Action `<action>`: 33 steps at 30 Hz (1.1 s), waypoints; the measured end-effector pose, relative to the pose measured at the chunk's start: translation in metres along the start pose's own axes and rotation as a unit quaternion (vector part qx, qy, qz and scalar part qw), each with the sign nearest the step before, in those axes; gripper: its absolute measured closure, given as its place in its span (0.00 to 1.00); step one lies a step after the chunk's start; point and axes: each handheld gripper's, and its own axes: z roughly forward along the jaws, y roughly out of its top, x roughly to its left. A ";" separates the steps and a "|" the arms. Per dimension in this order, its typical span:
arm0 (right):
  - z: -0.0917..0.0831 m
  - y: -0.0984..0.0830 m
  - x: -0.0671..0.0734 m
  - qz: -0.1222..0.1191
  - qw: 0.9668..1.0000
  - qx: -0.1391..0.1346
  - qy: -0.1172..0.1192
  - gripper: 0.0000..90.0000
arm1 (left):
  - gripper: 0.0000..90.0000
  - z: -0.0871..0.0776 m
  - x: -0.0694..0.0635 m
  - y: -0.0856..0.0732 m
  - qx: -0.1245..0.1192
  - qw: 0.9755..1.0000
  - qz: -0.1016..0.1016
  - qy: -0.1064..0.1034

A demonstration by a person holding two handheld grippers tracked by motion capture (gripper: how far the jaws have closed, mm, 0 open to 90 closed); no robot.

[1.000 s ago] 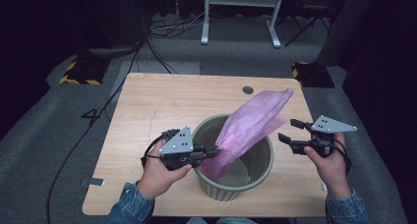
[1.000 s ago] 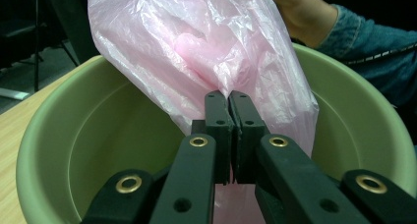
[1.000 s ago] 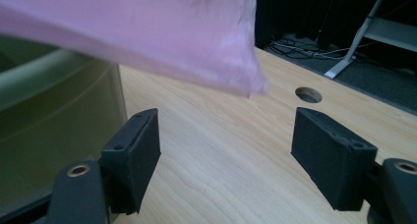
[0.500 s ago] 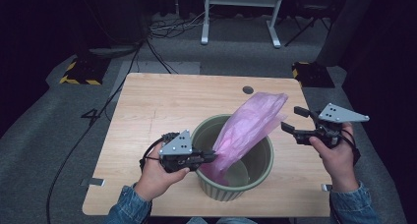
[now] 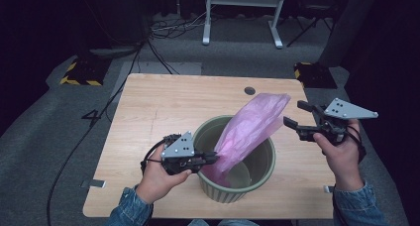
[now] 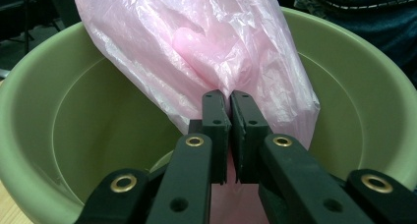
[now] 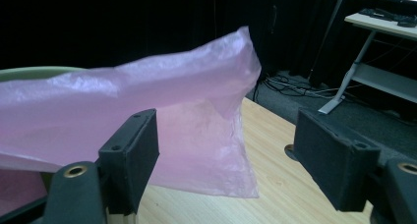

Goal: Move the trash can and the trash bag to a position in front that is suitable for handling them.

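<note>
Pinching the pink bag (image 6: 206, 52), the left gripper (image 6: 230, 98) is clamped over the bin (image 6: 354, 86).

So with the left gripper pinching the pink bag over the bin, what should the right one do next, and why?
Probably ease the right gripper in to take the free upper edge of the pink bag. Its jaws stand open, apart from the plastic, while the left gripper is shut on the bag over the green bin; a second grip would let the bag be spread.
</note>
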 end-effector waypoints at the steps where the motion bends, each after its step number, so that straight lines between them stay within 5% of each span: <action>1: -0.001 0.002 0.000 -0.003 1.000 0.000 -0.001 0.27 | 0.95 0.000 0.000 0.000 0.000 1.000 0.000 0.001; 14: 0.008 0.026 0.003 -0.023 0.999 -0.017 0.028 0.24 | 0.95 0.000 0.000 0.000 -0.002 1.000 -0.001 0.000; 19: 0.012 0.034 0.005 -0.013 0.999 -0.021 0.032 0.27 | 0.94 0.000 0.000 0.000 -0.002 1.000 -0.001 0.001; 21: 0.016 0.034 0.005 -0.010 0.999 -0.015 0.034 0.36 | 0.94 0.000 0.000 0.000 -0.003 1.000 -0.001 0.001; 27: 0.024 0.032 0.009 -0.020 0.998 0.010 0.059 0.97 | 0.82 0.000 -0.001 0.000 -0.003 1.000 -0.005 0.008; 33: 0.021 0.037 0.020 -0.049 0.997 0.000 0.054 1.00 | 0.54 -0.005 0.001 0.002 -0.012 0.999 -0.021 0.023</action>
